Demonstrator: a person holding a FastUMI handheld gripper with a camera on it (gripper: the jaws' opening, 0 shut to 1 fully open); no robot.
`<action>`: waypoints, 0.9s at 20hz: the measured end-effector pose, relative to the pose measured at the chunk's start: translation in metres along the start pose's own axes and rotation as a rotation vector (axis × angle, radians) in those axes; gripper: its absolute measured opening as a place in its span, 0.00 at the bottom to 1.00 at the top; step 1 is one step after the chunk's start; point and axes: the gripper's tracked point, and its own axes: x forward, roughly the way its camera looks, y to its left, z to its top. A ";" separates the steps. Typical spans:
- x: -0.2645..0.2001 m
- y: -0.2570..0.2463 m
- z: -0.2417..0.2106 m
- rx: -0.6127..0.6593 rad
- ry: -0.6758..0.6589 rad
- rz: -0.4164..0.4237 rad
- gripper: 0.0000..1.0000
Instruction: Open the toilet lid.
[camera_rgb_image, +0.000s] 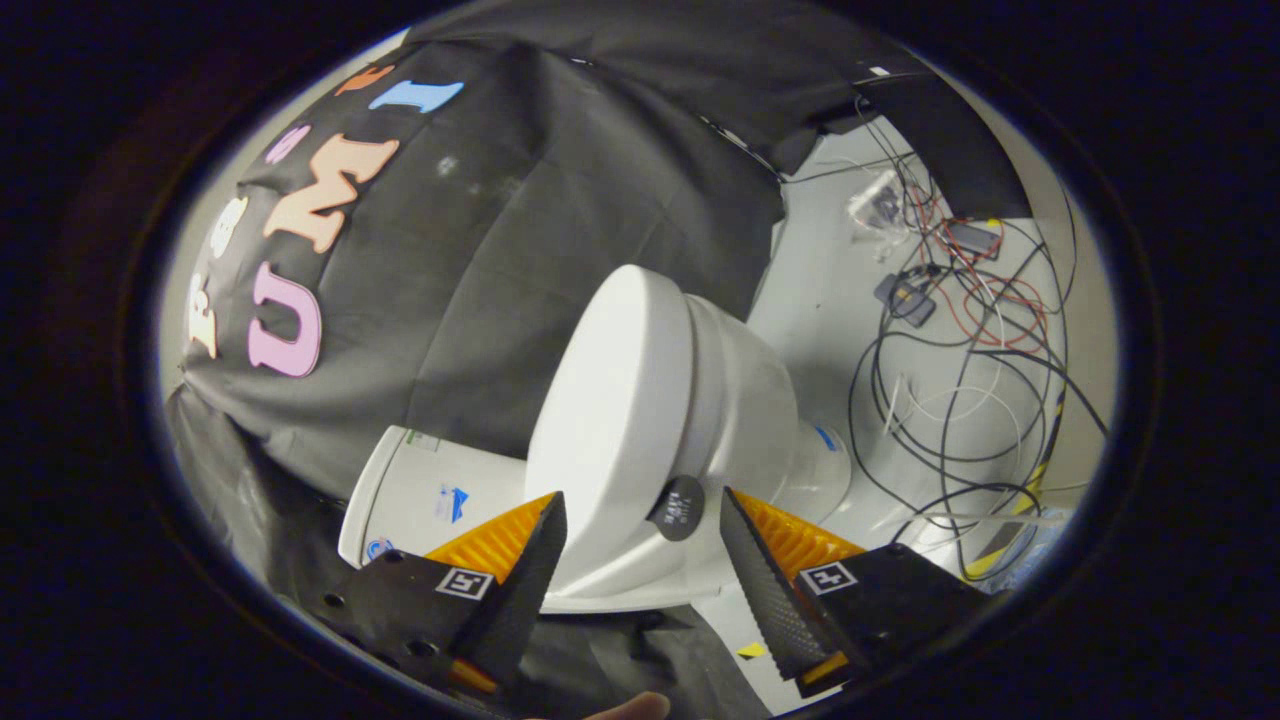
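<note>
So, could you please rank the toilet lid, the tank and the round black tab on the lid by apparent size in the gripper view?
1. Toilet lid, closed, beyond the open gripper.
2. Tank, partly hidden, so unsure.
3. Round black tab.

Gripper view rides on the gripper (640, 540), looking forward along its two spread fingers (520, 560), which enter from the lower part of the frame and grip nothing. Fisheye, strongly rolled: the toilet (680, 420) lies slanted across centre frame, its closed lid (610, 400) facing upper left, tank (420, 490) at lower left. Camera sits close; the lid's edge falls just ahead of and between the fingertips. Booth wall cloth (520, 230) fills upper left. Pale floor (830, 300) with loose cables (960, 350) runs up the right side.
</note>
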 end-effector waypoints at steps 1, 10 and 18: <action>0.000 -0.004 -0.002 0.026 0.005 0.001 0.95; 0.041 -0.023 -0.037 0.185 0.143 0.031 0.81; 0.047 -0.003 -0.039 0.112 0.177 0.010 0.11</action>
